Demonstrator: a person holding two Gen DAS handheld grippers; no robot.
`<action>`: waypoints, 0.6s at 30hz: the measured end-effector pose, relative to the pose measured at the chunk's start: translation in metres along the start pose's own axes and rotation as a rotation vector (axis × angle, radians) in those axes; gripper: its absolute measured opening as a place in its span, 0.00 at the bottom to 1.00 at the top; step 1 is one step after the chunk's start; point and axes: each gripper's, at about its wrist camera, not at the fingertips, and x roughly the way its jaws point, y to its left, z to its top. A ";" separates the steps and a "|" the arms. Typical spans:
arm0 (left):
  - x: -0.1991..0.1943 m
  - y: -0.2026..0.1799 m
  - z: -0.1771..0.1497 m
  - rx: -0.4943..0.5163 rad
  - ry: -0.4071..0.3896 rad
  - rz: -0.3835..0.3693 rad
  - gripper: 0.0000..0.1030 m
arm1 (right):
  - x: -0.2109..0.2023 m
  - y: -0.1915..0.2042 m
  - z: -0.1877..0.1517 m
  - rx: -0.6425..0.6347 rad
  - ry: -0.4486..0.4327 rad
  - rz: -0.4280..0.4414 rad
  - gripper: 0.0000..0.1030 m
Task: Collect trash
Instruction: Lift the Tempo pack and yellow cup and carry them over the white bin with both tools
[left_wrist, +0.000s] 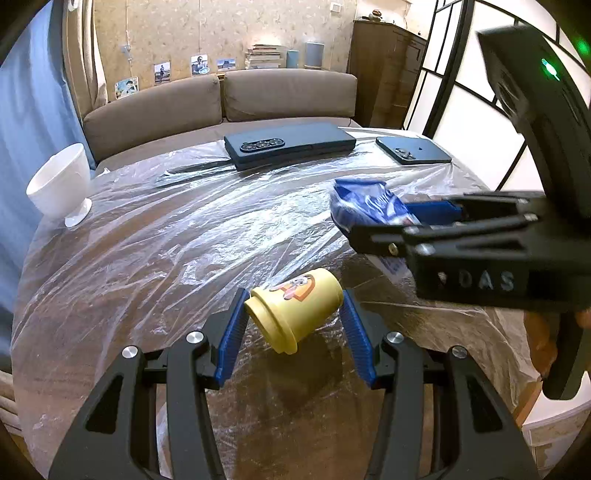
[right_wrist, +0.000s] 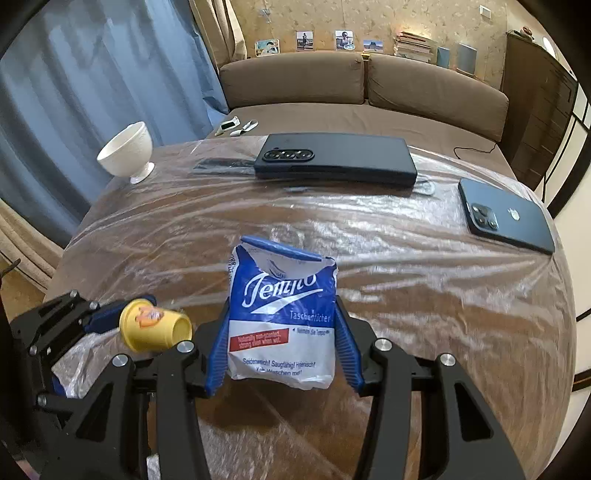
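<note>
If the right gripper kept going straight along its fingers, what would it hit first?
Probably the plastic-sheet-covered table just beyond the blue-and-white tissue packet clamped in the right gripper; that stretch looks bare. The long black case lies farther back; depth is uncertain.

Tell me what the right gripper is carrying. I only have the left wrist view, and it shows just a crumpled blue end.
Observer: The right gripper is shut on a tissue packet, blue above and white below, printed "Tempo".
Operator: Report whether the packet is sealed.
Observer: It is not. The top stands open with the blue flap lifted.
Operator: Say what lies past the table's far left corner.
Observer: A few small white items lie on the sofa seat just beyond the table edge.
</note>
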 end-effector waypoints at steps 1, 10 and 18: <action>-0.001 0.000 -0.001 -0.001 0.000 0.000 0.50 | -0.002 0.001 -0.002 0.000 -0.001 0.003 0.48; -0.015 -0.004 -0.013 0.010 0.004 -0.012 0.50 | -0.026 0.012 -0.034 0.000 -0.021 0.033 0.47; -0.035 -0.007 -0.029 0.024 -0.007 -0.016 0.50 | -0.041 0.022 -0.054 -0.012 -0.031 0.033 0.47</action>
